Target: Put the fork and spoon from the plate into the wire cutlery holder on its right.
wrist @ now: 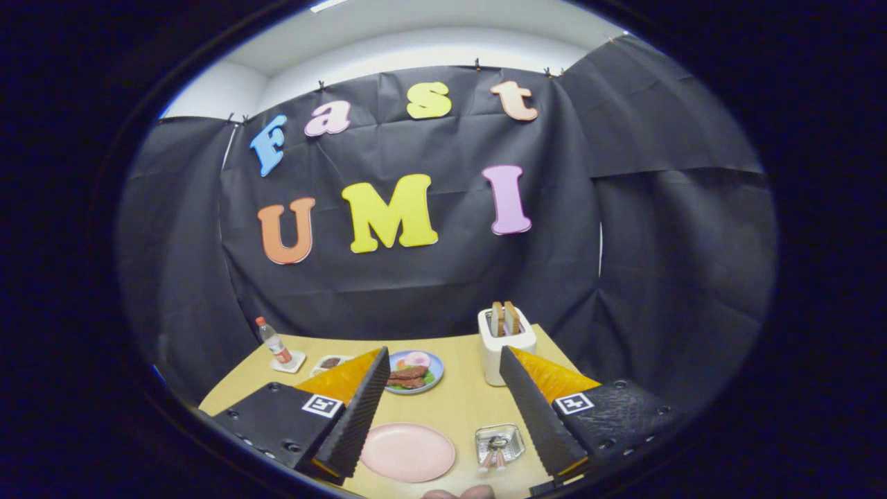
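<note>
While the tool (443, 405) is hanging above the near edge of the desk (457, 405) with its fingers spread wide and nothing between them, the pink plate (407, 452) is lying bare between and below the fingertips, nearer the left one. Just to its right, hard by the right fingertip, the wire cutlery holder (499, 443) is sitting, and two pale-handled utensils (493, 457), presumably the fork and spoon, seem to be resting in it already, their handles poking out toward the near side; they are too small for me to tell which is which. So the job is looking close to done, to my eye, and the main risk is now coming from the tool itself: if it is dropping or swinging right, the right finger could be catching the holder's rim or those jutting handles and tipping the light basket over. Beyond the fingers, a blue plate of food (414, 373) and a white toaster (506, 343) holding bread are standing well apart from it, with a small bottle (274, 341) far off to the left. Someone's fingertips (461, 493) are showing at the desk's near edge.
</note>
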Motion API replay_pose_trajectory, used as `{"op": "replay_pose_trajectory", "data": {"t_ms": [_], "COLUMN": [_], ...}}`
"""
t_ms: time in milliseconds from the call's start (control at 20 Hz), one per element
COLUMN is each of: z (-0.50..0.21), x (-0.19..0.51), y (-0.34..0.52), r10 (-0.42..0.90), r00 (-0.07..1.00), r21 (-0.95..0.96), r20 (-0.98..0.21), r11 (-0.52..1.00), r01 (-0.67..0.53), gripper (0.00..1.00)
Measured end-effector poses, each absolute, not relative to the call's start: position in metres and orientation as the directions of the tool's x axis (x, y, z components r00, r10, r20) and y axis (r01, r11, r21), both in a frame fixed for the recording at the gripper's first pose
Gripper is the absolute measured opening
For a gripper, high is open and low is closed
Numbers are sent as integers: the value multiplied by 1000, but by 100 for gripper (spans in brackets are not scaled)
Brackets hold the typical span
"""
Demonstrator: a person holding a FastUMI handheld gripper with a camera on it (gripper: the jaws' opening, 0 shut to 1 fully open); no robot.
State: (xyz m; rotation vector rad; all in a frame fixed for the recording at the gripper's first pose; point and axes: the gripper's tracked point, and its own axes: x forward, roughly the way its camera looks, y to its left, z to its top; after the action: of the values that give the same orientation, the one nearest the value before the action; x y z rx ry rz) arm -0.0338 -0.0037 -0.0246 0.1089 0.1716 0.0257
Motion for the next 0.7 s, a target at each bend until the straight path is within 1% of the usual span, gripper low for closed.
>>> {"op": "replay_pose_trajectory", "data": {"t_ms": [200, 700], "z": [-19, 7], "x": [-37, -48], "y": [-5, 7], "r10": [21, 24], "r00": [989, 999], "r21": [103, 79], "r20": [-144, -39], "r11": [995, 997], "r01": [-7, -21], "gripper": [95, 96]}}
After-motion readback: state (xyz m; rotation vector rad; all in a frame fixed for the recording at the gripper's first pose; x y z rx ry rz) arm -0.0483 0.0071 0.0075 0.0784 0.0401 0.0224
